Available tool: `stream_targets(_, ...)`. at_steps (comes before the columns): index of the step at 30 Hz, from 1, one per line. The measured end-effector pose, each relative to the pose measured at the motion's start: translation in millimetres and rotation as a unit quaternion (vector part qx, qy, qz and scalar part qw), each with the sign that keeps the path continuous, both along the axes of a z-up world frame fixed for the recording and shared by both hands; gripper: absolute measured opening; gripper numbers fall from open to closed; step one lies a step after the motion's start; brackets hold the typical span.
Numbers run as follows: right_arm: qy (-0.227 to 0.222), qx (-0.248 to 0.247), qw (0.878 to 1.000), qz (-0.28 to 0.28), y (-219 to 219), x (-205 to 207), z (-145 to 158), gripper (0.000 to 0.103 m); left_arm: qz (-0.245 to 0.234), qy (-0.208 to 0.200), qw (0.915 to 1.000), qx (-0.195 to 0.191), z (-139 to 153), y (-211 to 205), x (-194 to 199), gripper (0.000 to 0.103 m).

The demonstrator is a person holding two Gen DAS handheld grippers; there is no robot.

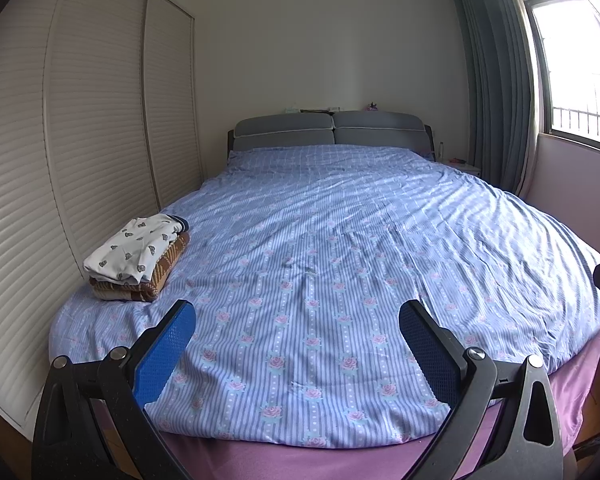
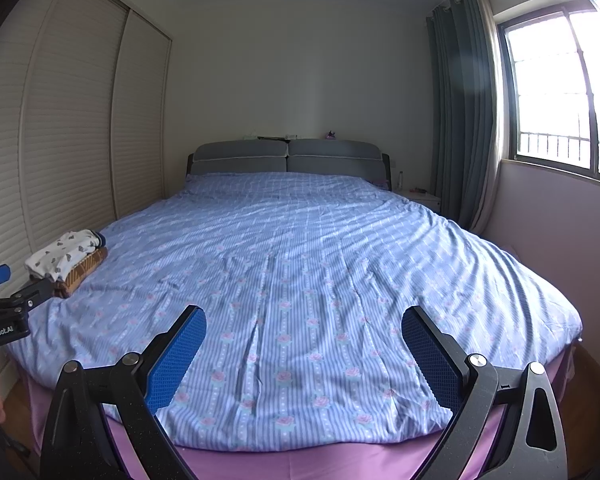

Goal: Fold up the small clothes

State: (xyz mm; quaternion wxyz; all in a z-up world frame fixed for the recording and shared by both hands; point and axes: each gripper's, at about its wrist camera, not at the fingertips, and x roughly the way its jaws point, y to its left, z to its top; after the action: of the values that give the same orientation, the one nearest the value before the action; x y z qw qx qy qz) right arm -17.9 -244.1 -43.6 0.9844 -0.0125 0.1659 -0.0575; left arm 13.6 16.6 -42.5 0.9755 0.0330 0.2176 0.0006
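Beyond both pairs of fingers: a made bed with a small stack of folded clothes off to the left.

Both grippers hover above the foot of the bed (image 1: 340,240), and each holds nothing: the left gripper (image 1: 297,318) has its blue-padded fingers (image 1: 164,354) spread wide, and so does the right gripper (image 2: 303,322). Ahead of the left gripper's left finger, near the bed's left edge, lies the stack of folded clothes (image 1: 138,258): a white printed garment (image 1: 132,248) on top of a brown striped one (image 1: 156,280). In the right wrist view the same stack sits far to the left of the fingers, partly behind the left gripper's black frame. Between and beyond the fingers spreads the blue striped floral quilt (image 2: 300,272), wrinkled, with a purple sheet (image 2: 300,462) showing below its near edge. A grey padded headboard (image 2: 288,156) stands at the far end.
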Motion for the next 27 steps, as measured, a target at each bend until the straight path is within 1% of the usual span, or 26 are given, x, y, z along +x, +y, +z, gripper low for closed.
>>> stream_targets(8, 0.0, 0.0, 1.0, -0.001, -0.5, 0.2, -0.3, 0.099, 0.001, 0.002, 1.0, 0.0, -0.5, -0.7, -0.3, 0.103)
stream_targets(17, 0.003, 0.001, 1.0, -0.002, 1.3, 0.6, -0.8, 0.099, -0.002, 0.015, 0.9999, -0.008, -5.2, -1.4, 0.2, 0.103)
stream_targets(27, 0.006, 0.005, 1.0, -0.006, 3.4, 1.7, -3.5, 0.099, -0.02, 0.04, 0.9984, -0.035, -10.1, -2.8, 5.8, 0.103)
